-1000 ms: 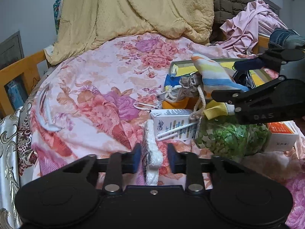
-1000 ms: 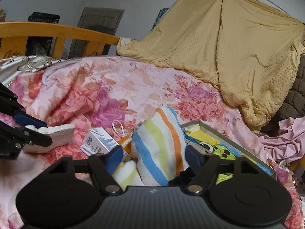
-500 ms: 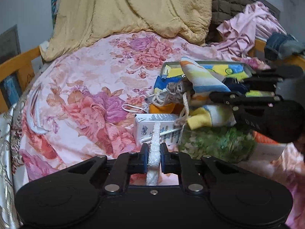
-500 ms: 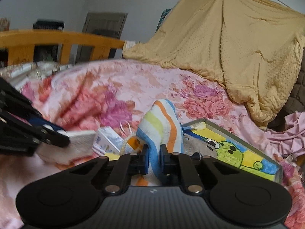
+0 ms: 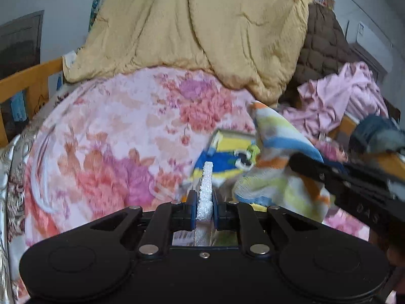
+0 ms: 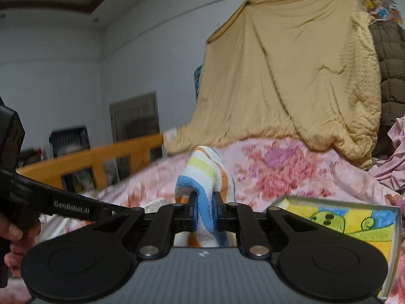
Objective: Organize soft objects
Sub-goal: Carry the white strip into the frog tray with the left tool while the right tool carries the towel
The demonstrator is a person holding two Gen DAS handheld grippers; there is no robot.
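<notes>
My left gripper is shut on a thin white fluffy cloth that stands on edge between its blue pads, lifted above the floral bedspread. My right gripper is shut on a striped towel with blue, orange, yellow and white bands, which bulges up over the pads. In the left wrist view that same striped towel hangs to the right from the right gripper's black arm. The left gripper's arm crosses the lower left of the right wrist view.
A flat box with a cartoon picture lies on the bed right of the towel. A yellow quilt and a pink garment pile up at the bed's far side. An orange wooden bed rail runs along the left.
Both grippers have closed on their cloths and risen off the bed. The striped towel came up out of the clutter, and the white box and green bag dropped out of sight.
</notes>
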